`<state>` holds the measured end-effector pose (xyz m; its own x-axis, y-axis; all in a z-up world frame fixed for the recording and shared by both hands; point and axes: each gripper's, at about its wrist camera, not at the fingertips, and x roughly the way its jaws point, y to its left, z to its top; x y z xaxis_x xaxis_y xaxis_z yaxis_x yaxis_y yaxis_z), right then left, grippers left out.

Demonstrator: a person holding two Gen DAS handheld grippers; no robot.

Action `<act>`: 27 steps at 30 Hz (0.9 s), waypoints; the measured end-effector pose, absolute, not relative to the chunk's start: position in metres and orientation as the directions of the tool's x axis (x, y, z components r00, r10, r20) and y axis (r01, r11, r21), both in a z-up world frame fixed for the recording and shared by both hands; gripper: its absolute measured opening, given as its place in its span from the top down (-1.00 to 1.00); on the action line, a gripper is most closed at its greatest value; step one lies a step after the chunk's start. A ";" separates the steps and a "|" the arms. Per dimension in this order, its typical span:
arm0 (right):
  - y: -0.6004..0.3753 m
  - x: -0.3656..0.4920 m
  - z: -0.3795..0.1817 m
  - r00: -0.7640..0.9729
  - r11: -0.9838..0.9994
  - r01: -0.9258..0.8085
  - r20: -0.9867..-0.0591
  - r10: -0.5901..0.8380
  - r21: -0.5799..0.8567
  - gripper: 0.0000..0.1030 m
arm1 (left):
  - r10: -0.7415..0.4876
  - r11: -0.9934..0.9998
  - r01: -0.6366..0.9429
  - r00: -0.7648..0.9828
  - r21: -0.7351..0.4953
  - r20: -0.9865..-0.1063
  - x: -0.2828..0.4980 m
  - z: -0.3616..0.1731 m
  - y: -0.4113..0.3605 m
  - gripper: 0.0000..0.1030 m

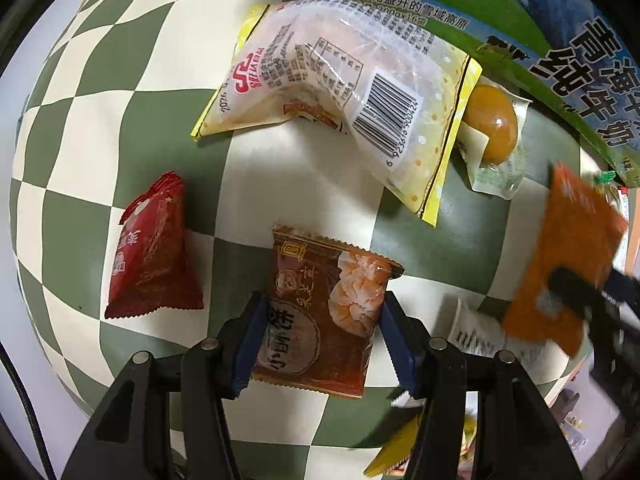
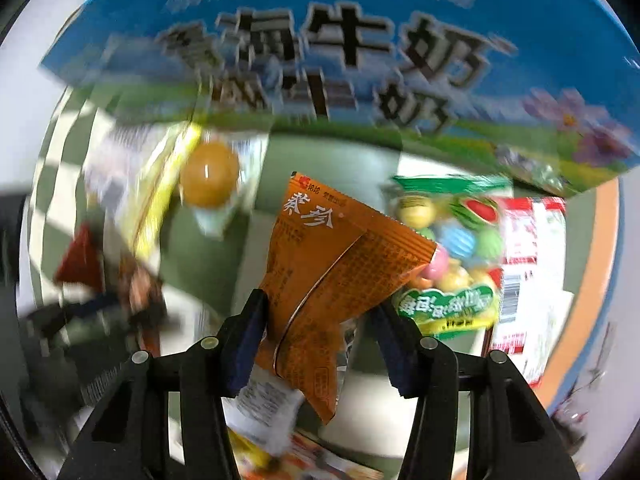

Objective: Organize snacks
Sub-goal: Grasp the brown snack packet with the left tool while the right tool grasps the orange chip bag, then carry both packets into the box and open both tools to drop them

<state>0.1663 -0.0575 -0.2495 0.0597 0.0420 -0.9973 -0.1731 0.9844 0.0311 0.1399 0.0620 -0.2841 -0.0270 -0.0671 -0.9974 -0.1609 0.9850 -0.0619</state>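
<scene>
Snack count, checkered cloth (image 1: pixel 168 92)

One red packet (image 1: pixel 154 248), one brown pastry packet (image 1: pixel 324 312), one clear-and-yellow bag (image 1: pixel 340 96), one sealed egg (image 1: pixel 490 124), one orange packet (image 2: pixel 332 280), one candy bag (image 2: pixel 452 248), one milk carton (image 2: pixel 340 52)

- Motion-smeared: orange packet (image 1: pixel 568 256) at the left view's right side, print unreadable.
- Partly covered by yellow-edged bag (image 1: pixel 340 108): wrapped egg (image 1: pixel 490 124).
- Cut by the frame: milk carton (image 2: pixel 340 52), lettering blurred.
- Streaked in the right view: checkered cloth (image 2: pixel 64 152) and red packet (image 2: pixel 80 260).
</scene>
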 end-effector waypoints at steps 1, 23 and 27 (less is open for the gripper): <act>-0.059 0.164 -0.249 0.044 0.981 -0.192 -0.998 0.044 0.035 -0.07 | -0.069 0.986 -0.155 -0.033 -0.063 -0.997 0.143 -0.288 0.063 -0.06; -0.084 0.142 -0.217 0.187 0.993 -0.092 -0.978 0.097 0.081 -0.04 | -0.103 0.986 -0.118 0.096 -0.114 -0.990 0.137 -0.217 0.042 -0.04; -0.098 0.135 -0.173 0.219 0.976 -0.136 -0.956 0.197 0.170 -0.04 | -0.183 0.976 -0.084 0.168 -0.199 -0.969 0.143 -0.165 0.031 -0.04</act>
